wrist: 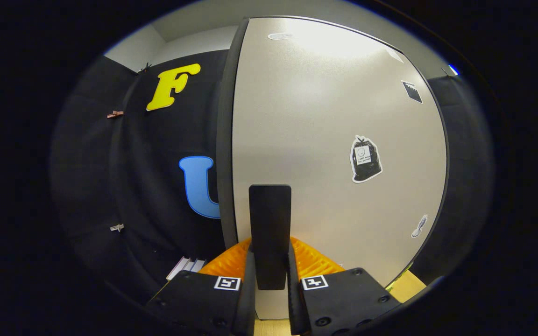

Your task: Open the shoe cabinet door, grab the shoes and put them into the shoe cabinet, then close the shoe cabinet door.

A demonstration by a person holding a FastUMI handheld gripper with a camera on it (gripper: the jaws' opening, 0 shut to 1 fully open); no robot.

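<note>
The shoe cabinet door [334, 116] is a pale panel with a dark rim, and it stands close in front of me. Its dark left edge [224, 140] faces me. I cannot tell how far the door stands from the cabinet body. A black upright handle [269, 214] juts from the door's lower part. My gripper [270, 249] is shut on this handle, with one finger pressed against each side. Several small stickers are on the door, among them a black bag sticker [365, 158].
The black cloth wall [157, 186] hangs left of and behind the door, with small clips [116, 227] pinned to it. A white slatted object [185, 267] lies low beside the left finger. A strip of light wooden surface [409, 285] runs under the door's lower right.
</note>
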